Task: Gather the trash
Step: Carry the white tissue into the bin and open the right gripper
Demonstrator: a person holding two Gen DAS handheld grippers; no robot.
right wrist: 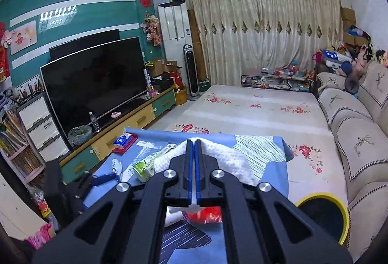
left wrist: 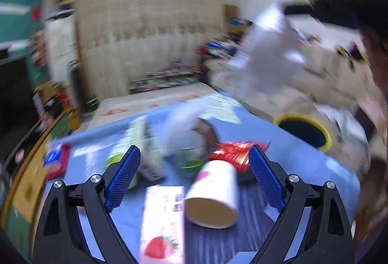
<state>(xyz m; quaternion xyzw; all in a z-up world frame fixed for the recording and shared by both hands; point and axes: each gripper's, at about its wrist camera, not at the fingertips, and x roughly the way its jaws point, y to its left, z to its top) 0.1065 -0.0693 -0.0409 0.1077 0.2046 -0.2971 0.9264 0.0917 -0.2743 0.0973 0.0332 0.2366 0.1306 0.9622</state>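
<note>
Trash is still spread over the blue table (left wrist: 303,167), and my right gripper (right wrist: 194,142) has its fingers pinched fully together on a white tissue (right wrist: 225,157), dangling above the table. The yellow-rimmed bin (right wrist: 339,205) sits on the floor by the right edge.

Risk as I see it: the tissue hangs loose, so a quick swing could snag it on the rim or drop it short. My left gripper (left wrist: 194,174) is spread wide and holds nothing; the paper cup (left wrist: 213,193) lying on its side could roll if I clip it.

Count, though the left view is blurry: one cup, one pink strawberry carton (left wrist: 162,227), one red wrapper (left wrist: 232,154), one green-and-white carton (right wrist: 145,167).
</note>
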